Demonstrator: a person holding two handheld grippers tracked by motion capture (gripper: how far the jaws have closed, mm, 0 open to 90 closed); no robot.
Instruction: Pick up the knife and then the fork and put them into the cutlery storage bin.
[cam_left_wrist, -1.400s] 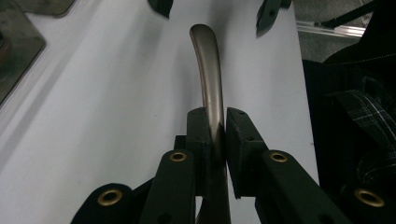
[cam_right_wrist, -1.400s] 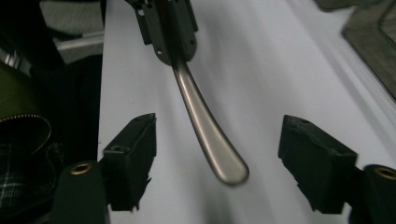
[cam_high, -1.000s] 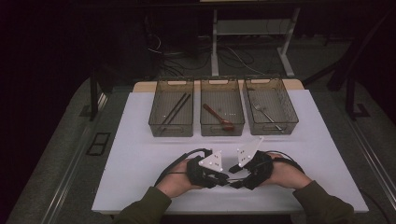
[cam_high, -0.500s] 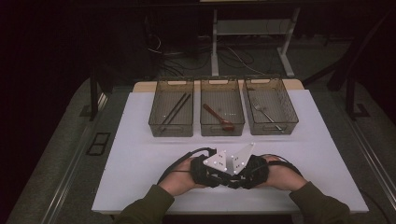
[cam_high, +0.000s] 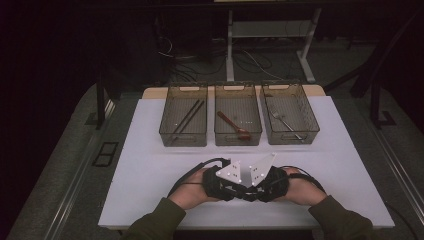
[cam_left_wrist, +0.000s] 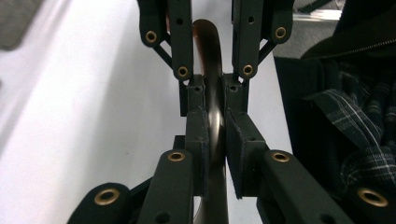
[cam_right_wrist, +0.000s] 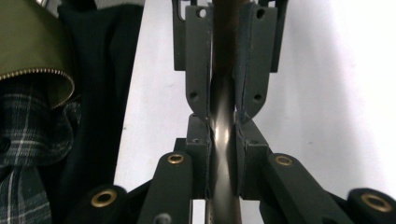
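At the table's front edge my left gripper (cam_high: 239, 190) and right gripper (cam_high: 253, 191) meet tip to tip, each in one of the person's hands. A glossy brown curved utensil (cam_left_wrist: 208, 42), seen edge-on, runs between both pairs of jaws. In the left gripper view my left gripper (cam_left_wrist: 215, 126) is shut on it, and the right gripper (cam_left_wrist: 215, 77) clamps it farther along. In the right gripper view my right gripper (cam_right_wrist: 222, 140) has just been closing and its pads press the brown utensil (cam_right_wrist: 224, 28). The left gripper (cam_right_wrist: 224, 93) grips it beyond.
Three clear bins stand in a row at the back of the white table (cam_high: 150, 165). The left bin (cam_high: 183, 86) holds dark chopsticks (cam_high: 187, 117), the middle a brown spoon (cam_high: 234, 126), the right a metal fork (cam_high: 285, 122). A dark jacket and plaid shirt lie close behind the grippers.
The two grippers have drawn slightly closer together at the table's front, their grey plates now nearly touching. The bins and their contents have not moved.
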